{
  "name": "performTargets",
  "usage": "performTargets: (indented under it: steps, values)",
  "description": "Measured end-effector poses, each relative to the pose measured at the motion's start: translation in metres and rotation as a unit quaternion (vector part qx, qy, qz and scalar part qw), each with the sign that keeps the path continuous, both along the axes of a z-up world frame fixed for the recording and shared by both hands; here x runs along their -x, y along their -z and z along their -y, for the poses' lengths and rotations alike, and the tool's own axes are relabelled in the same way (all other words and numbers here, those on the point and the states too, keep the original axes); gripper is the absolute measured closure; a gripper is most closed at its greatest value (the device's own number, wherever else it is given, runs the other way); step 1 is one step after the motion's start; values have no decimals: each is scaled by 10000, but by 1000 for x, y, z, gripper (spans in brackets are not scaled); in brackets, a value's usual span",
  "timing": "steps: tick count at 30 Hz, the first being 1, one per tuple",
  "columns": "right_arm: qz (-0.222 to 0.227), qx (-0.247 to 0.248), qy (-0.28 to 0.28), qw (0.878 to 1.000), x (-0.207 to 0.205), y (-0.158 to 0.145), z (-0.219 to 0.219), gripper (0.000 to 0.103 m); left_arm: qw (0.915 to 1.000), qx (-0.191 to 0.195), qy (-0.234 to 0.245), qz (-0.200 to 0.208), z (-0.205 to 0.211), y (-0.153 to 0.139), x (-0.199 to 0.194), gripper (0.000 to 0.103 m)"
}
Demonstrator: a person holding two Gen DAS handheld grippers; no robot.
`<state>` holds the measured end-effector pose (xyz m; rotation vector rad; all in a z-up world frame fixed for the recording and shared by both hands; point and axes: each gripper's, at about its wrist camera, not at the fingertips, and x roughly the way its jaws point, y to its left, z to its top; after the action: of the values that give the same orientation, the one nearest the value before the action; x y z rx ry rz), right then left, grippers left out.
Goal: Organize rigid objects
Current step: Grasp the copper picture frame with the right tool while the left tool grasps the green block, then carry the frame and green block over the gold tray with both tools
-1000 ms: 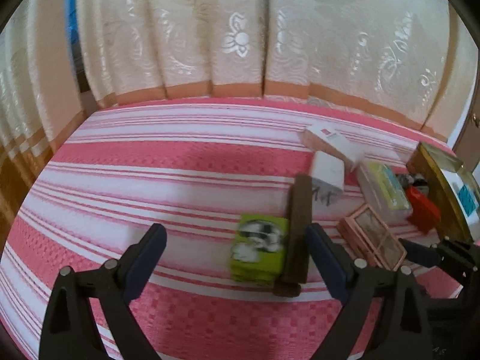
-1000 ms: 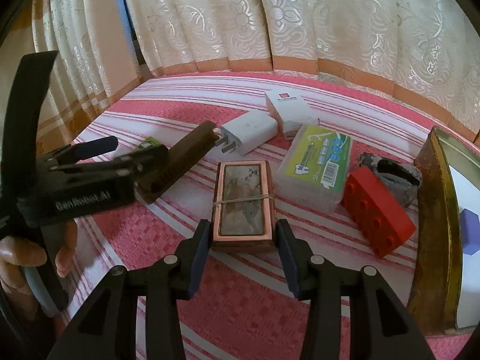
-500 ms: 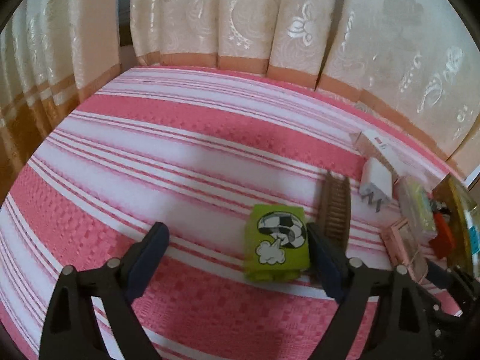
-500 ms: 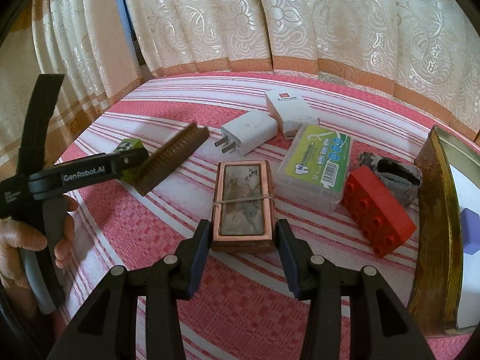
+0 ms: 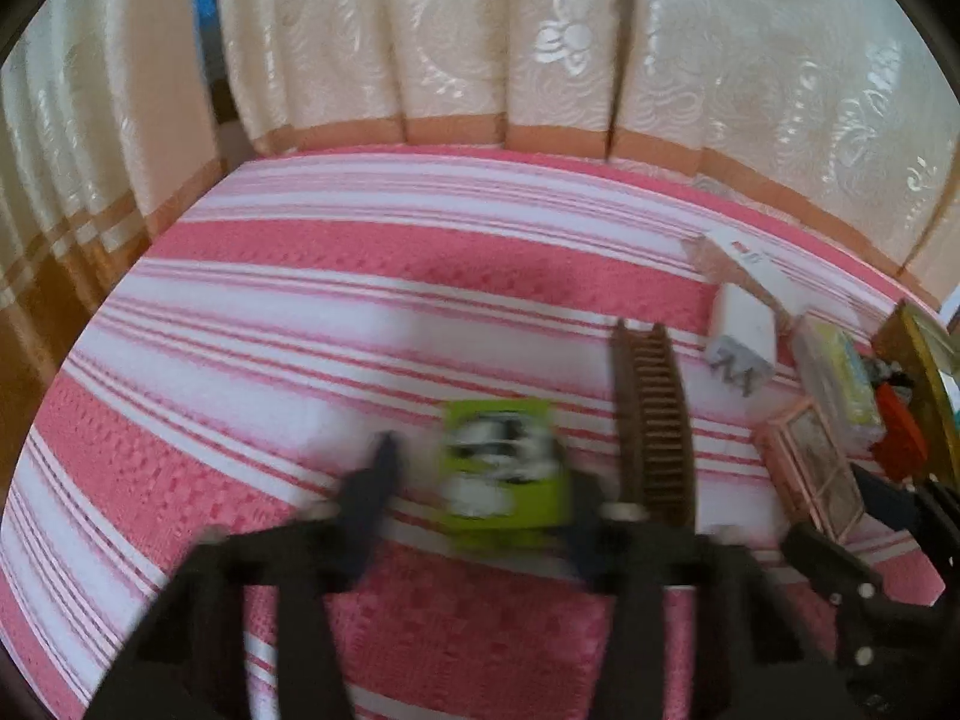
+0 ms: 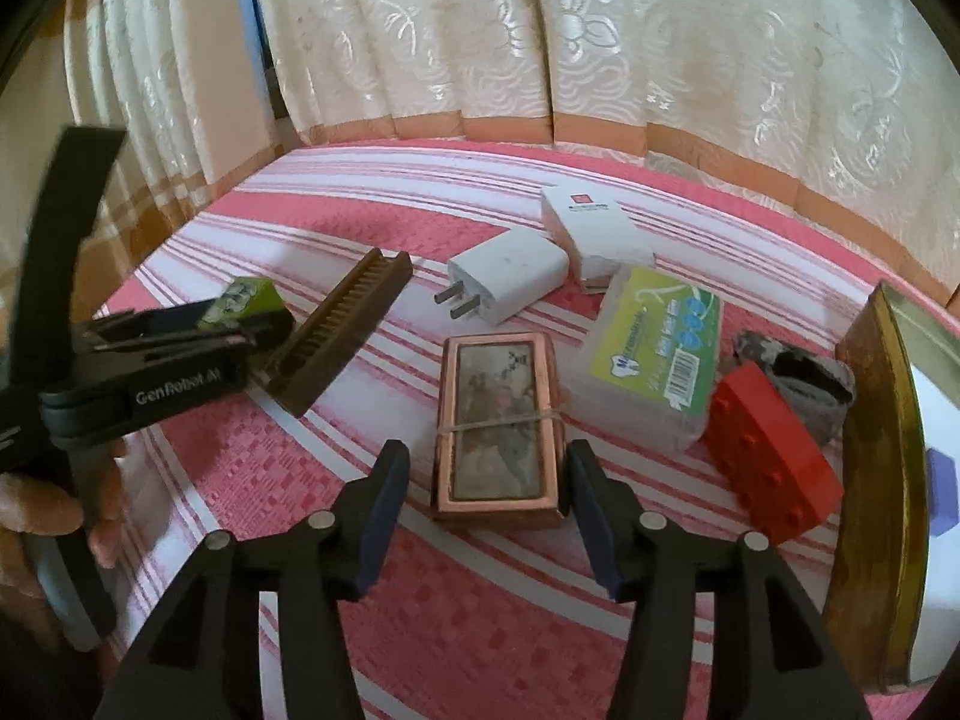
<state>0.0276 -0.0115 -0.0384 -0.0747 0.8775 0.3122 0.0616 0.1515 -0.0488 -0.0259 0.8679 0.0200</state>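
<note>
Left gripper (image 5: pixel 480 480) jaws just closing around green block (image 5: pixel 507 471), blurred; left pad looks short of block, contact unclear. Block on striped bedspread (image 5: pixel 360 276) near its left edge, beside brown comb (image 6: pixel 342 333), whose long axis runs diagonally. Right gripper (image 6: pixel 483 498) jaws just widening, straddling copper box (image 6: pixel 498 426), not pressing; box long axis points away toward curtain (image 6: pixel 540 30).

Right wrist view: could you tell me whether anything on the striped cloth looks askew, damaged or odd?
Nothing looks spilled or damaged. The brown comb lies diagonally, askew to the copper-framed box, which has a band stretched around it.
</note>
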Motion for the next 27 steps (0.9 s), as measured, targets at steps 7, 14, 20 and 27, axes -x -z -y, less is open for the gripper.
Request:
performTargets:
  steps: [7,14,20,27]
  values:
    - [49,161,-74,9998,3,-1,-2,56,9997,225,104,49,-4,-2,0,73]
    - [420,-912,32,9949,13,-22,25,56,9954,874,-34,401,-12,-9,6,73]
    - [888,-1122,48,9897,26,-40,30,56,9912,753,-144,1083,-1,-24,21,73]
    - [1155,-1180,65,9863,34,-49,39,56,9879,531,1,1454,15,-33,29,73]
